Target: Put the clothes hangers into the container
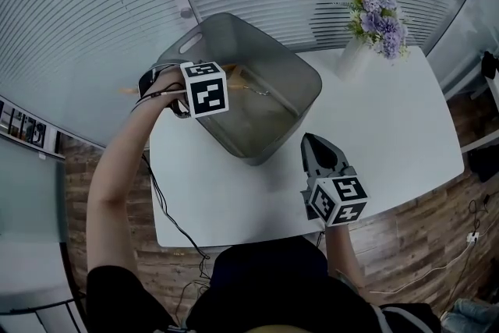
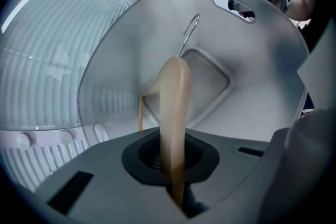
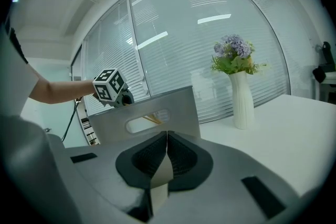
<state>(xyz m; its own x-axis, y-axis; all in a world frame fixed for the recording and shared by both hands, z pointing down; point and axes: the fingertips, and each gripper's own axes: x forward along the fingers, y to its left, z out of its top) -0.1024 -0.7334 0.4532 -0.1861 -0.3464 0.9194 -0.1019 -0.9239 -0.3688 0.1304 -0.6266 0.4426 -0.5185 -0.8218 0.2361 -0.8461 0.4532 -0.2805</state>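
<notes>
Container: translucent grey plastic bin with handle slots (image 1: 300,101), set toward the back left of the white rectangular table (image 1: 390,144), left wall close to the table's left edge.
Open room: bare tabletop to the right of the bin and in front of it; white ribbed vase (image 1: 352,58) of purple flowers (image 1: 380,21) well apart, near the back edge.
Left gripper (image 2: 175,165): over the bin's left rim, pointing steeply down into the mouth; jaws clamped tight on the hanger's arm.
Hanger: pale wooden clothes hanger with silver wire hook (image 2: 173,97), smooth and curved, inside the bin's mouth, hook end lowest; probably clear of the floor, hard to judge.
Right gripper (image 1: 318,143): low over the table just in front of the bin, aimed at its near wall; jaws closed together, nothing held.
Left gripper view alone: bin's inner floor and far handle slot.
Right gripper view alone: sliver of wood through the near handle slot.
Head view alone: table edges and both grippers together.
</notes>
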